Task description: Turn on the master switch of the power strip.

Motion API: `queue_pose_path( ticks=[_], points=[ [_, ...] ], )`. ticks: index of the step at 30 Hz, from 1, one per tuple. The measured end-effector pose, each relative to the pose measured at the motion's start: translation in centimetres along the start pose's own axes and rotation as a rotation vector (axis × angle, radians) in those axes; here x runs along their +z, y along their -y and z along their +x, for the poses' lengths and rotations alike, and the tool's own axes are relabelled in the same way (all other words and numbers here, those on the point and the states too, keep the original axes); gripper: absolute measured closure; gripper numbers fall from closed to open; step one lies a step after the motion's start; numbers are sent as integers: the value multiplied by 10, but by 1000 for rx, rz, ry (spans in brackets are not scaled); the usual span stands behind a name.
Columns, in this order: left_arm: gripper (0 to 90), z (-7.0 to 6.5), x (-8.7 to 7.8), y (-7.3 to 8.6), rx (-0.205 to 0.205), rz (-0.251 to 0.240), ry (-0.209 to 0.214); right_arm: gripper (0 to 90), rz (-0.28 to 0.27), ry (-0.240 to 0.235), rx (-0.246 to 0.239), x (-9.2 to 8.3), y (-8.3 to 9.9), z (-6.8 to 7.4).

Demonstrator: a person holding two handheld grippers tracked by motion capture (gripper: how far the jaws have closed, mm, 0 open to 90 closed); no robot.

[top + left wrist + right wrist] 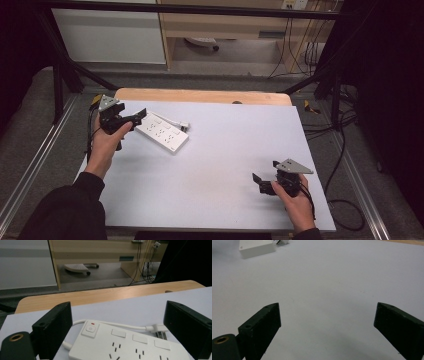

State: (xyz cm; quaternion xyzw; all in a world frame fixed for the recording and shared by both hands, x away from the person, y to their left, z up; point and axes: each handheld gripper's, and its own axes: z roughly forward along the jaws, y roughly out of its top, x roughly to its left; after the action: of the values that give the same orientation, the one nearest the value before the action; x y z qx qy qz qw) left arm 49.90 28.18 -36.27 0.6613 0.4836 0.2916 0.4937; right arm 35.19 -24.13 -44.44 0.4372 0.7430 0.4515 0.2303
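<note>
A white power strip [162, 132] lies flat at the back left of the white table top [225, 150], its cord curling to a plug [183, 125] beside it. My left gripper [136, 119] is open at the strip's left end. In the left gripper view the strip [130, 345] sits between the wide-apart jaws, with its switch [90, 328] and plug [157, 328] visible and nothing gripped. My right gripper [257, 182] is open near the front right, over bare table. The right gripper view shows the strip's end [257, 248] far off.
A strip of bare wood [200, 95] runs along the table's back edge. Black frame bars [75, 70] stand at the back corners. Cables [345, 150] trail on the floor at the right. A wooden cabinet [225, 25] stands beyond the table.
</note>
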Motion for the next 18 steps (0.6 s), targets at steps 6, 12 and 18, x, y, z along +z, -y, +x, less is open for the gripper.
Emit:
queue_pose_path(
  ticks=[6, 12, 18],
  points=[
    [94, 6, 10, -2, -6, -10, -26, 64, -2, -5, -8, 1, -1, 2],
    [101, 8, 19, 0, -2, 6, -45, 56, -3, -8, -6, 0, -1, 2],
    [101, 9, 28, 2, 4, 22, -51, 52, -5, -6, -8, 0, -1, 2]
  ],
)
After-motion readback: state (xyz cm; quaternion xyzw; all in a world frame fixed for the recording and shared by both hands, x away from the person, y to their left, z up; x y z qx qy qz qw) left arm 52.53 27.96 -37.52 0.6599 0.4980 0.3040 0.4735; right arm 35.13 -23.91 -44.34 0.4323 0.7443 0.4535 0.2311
